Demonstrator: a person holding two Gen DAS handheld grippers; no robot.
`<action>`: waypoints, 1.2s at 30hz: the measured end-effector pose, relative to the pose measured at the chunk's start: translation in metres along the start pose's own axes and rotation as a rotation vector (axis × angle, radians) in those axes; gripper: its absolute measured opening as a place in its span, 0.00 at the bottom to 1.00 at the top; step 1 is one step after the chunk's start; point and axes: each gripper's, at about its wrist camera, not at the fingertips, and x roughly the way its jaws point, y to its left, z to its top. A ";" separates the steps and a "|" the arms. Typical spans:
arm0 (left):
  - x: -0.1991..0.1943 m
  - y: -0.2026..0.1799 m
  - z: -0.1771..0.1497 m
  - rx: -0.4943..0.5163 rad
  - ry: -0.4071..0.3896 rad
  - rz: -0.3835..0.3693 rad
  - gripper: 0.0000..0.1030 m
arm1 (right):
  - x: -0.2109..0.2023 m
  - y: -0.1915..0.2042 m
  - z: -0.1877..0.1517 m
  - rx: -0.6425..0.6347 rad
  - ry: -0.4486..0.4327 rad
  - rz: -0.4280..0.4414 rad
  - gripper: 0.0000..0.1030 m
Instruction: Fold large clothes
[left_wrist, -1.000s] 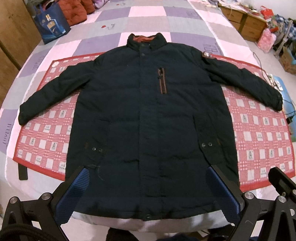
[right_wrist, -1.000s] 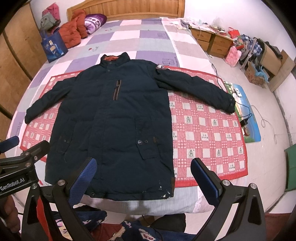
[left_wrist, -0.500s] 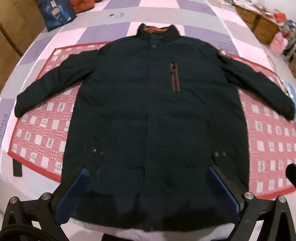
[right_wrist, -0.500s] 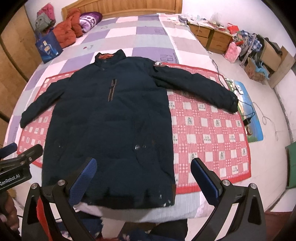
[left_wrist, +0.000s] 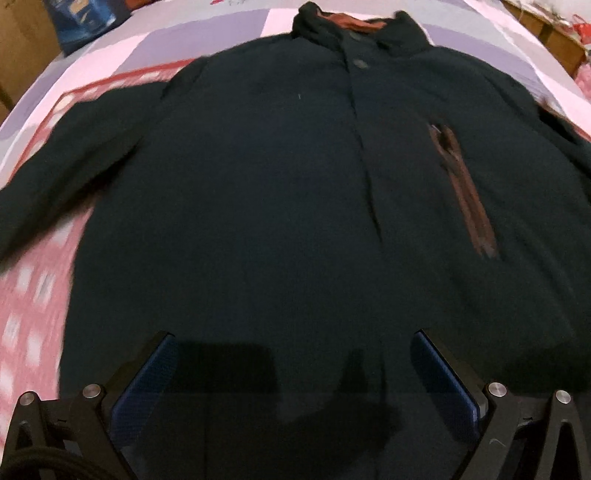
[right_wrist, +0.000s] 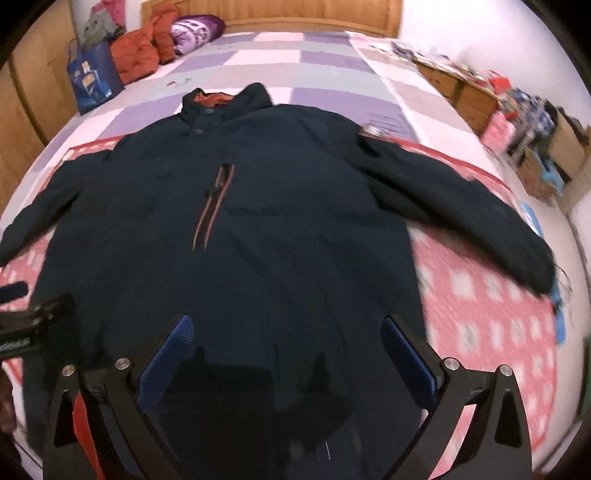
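Left wrist view: at the lower frame edge the left gripper (left_wrist: 295, 354) is seen with jaws spread wide over the dark jacket (left_wrist: 277, 221). Likewise the right gripper (right_wrist: 288, 339) is held wide apart, nothing gripped. Farther up, the jacket is spread flat on the red checked mat (right_wrist: 491, 317).

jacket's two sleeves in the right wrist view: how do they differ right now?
In the right wrist view, the right-hand sleeve shows whole down to its cuff, while the left-hand sleeve runs off the picture's edge. The right-hand sleeve carries a pale shoulder patch; none shows on the left-hand sleeve. Both are dark navy, spread outward, flat on the red checked mat, unfolded.
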 end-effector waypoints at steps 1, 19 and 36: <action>0.013 0.000 0.012 -0.003 -0.018 -0.004 1.00 | 0.020 0.005 0.011 -0.023 -0.018 -0.010 1.00; 0.115 0.091 0.091 -0.002 -0.191 0.133 1.00 | 0.176 -0.087 0.119 0.021 -0.115 -0.146 1.00; 0.024 0.051 -0.084 0.082 -0.164 -0.026 1.00 | 0.099 0.007 -0.022 -0.191 -0.056 0.004 1.00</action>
